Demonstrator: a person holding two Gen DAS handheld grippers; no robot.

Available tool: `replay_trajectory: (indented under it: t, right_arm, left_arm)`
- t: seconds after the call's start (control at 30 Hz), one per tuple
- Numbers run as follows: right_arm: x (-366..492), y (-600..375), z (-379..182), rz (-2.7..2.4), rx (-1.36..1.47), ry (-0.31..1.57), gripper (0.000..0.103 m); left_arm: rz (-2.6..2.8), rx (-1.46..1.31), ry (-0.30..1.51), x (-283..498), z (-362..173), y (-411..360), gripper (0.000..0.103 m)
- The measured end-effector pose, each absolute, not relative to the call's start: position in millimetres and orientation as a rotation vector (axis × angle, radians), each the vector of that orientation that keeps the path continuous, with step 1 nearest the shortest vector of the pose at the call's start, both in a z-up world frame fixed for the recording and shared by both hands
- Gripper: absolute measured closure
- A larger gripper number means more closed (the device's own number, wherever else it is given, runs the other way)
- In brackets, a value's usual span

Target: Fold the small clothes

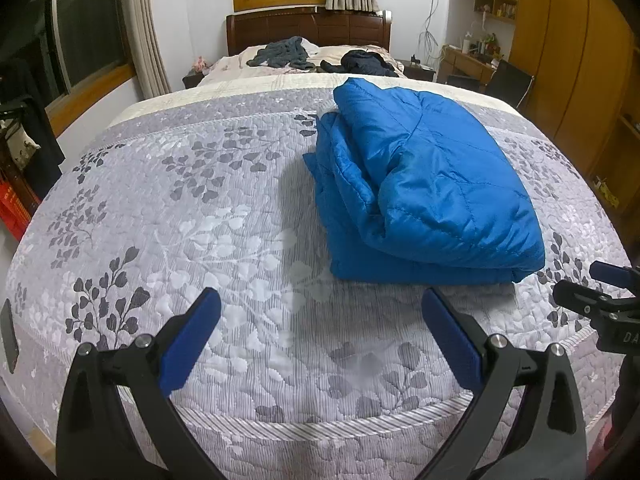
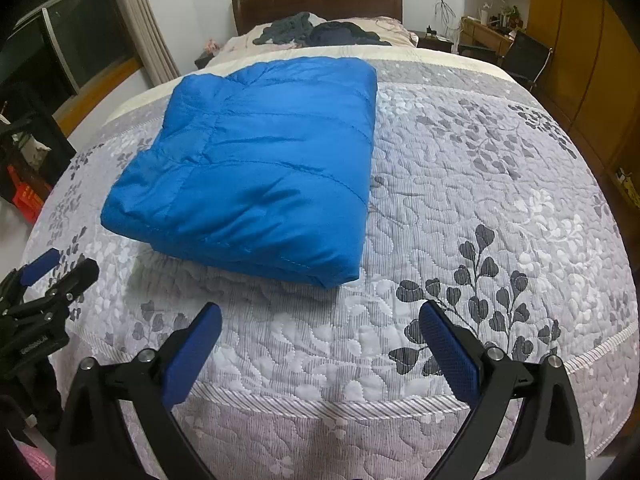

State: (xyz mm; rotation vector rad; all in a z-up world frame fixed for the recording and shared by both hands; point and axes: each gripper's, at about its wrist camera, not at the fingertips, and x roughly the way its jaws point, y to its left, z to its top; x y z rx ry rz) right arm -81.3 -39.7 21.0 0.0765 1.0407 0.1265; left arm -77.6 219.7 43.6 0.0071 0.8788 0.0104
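Nearest, the left gripper (image 1: 320, 320) and right gripper (image 2: 320, 326) hover spread wide and empty over the quilted bed (image 2: 460, 208). Just beyond them the blue padded jacket (image 2: 256, 172) lies folded into a thick rectangle mid-bed, so this garment looks done. Its long axis runs near to far, thick folded edge nearest. Far off, dark clothes (image 1: 288, 54) by the headboard likely remain.

A blue quilted jacket (image 2: 256, 168) lies folded into a thick rectangular bundle on the bed, its layered edges facing nine o'clock.
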Motion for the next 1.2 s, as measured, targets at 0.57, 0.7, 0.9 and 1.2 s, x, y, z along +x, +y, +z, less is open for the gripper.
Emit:
replay_trajectory:
  t: [0.57, 0.7, 0.9, 1.2]
  right_arm:
    - [-78.4, -39.5, 21.7, 0.128, 0.076, 1.009, 0.004]
    - [-77.6, -41.3, 23.0, 0.127, 0.086, 1.002, 0.004]
    - [-76.7, -42.4, 23.0, 0.120, 0.082, 1.003, 0.004]
    - [-72.9, -42.7, 17.8, 0.119, 0.085, 1.031, 0.004]
  left_arm:
    - [0.009, 0.009, 0.881, -76.2, 43.0, 219.4, 0.003]
    - [0.010, 0.010, 0.880, -76.4, 42.9, 219.5, 0.003]
    - [0.008, 0.009, 0.884, -74.9, 40.3, 220.0, 0.003]
    - [0.008, 0.009, 0.884, -74.0, 40.3, 219.4, 0.003]
